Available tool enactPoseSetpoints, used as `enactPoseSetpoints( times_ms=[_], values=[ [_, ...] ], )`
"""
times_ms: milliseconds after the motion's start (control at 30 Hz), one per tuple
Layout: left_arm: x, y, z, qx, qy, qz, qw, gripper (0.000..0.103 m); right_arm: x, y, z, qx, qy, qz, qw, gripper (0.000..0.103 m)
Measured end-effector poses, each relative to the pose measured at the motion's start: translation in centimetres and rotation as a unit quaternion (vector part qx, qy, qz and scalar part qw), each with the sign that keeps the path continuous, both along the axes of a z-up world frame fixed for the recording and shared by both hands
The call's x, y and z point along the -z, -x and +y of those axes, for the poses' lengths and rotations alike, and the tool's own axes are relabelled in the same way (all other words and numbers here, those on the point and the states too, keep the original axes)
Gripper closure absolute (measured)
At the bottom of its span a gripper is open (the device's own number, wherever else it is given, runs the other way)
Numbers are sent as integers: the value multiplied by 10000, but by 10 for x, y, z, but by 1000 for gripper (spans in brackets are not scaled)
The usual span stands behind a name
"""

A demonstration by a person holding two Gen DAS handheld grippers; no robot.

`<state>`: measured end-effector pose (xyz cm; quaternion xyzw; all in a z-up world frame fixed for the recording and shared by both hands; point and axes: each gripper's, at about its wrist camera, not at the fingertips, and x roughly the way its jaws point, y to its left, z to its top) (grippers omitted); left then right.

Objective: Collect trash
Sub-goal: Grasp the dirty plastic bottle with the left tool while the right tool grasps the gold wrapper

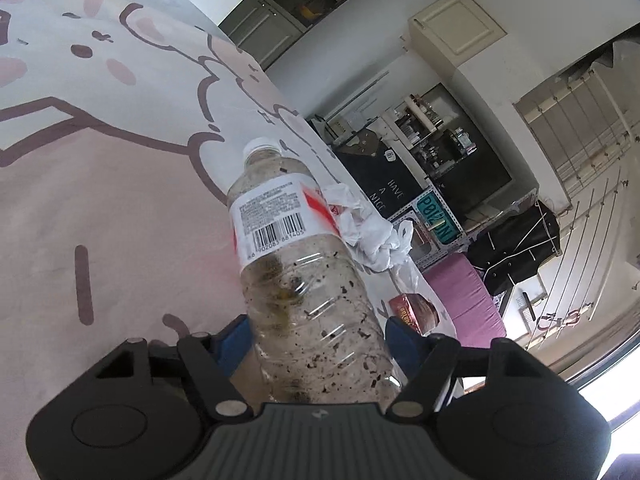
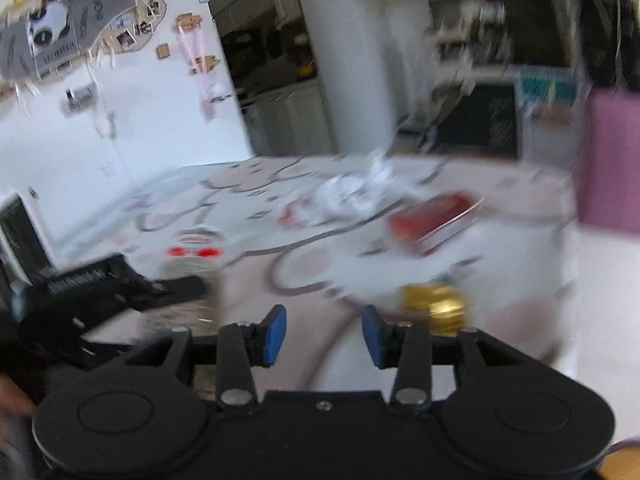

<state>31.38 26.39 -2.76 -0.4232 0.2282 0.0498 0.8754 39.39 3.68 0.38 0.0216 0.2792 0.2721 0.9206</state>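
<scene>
A bench (image 1: 80, 200) covered in a pale pink cloth printed with cartoon outlines carries several pieces of trash. In the left wrist view, the left gripper (image 1: 316, 340) has a clear plastic bottle (image 1: 304, 280) between its blue pads, low on the body; the pads sit at the bottle's sides and look to be touching it, though how firmly they press cannot be told. The bottle has a white cap, a red and white label with a barcode, and dark specks with brownish residue inside. Just beyond it lie a crumpled white plastic bag (image 1: 372, 236) and a dark red carton (image 1: 412, 312), near the bench's far edge. The right wrist view is smeared with blur. The right gripper (image 2: 324, 336) stands partly open with nothing between its blue pads, above bare cloth. A crumpled gold wrapper (image 2: 436, 308) lies just to its right, with the red carton (image 2: 432, 220) and the white bag (image 2: 360, 192) farther off. At the left of that view the other gripper appears against the bottle. Risks from here, as a judgement: a thin, round bottle held low could slip or swing out if the grip is loose, or buckle if squeezed hard; tilting it could shake the residue about; and the right gripper, moving fast, could knock the light wrapper or push the carton towards the edge.
</scene>
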Motion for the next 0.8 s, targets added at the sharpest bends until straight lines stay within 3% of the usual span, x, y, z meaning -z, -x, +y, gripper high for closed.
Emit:
enactPoseSetpoints(
  times_ms=[100,233,333,467,533,600,667,800],
  values=[
    [1,2,2,-13,46,-33,10000,31,0,4,-9,238,543,-420,9974,51],
    [0,3,1,13,81,-78,9999,31,5,-8,-9,468,1090,-699,9905,23],
    [0,3,0,65,115,-122,9998,31,12,-26,-7,170,1319,-621,9892,22],
    [0,2,-1,108,130,-132,9998,31,25,-46,0,-113,1853,-556,9811,33],
    [0,1,-3,122,105,-128,9998,31,28,-54,1,-94,1834,-541,9815,36],
    [0,-1,-2,142,103,-139,9997,31,27,-62,1,-162,1664,-358,9853,47],
    [0,-1,-2,149,99,-145,9997,32,26,-65,2,-288,1555,-240,9871,66],
    [-1,-2,-4,151,61,-153,9998,32,27,-52,7,-206,1640,-289,9858,69]
  ],
)
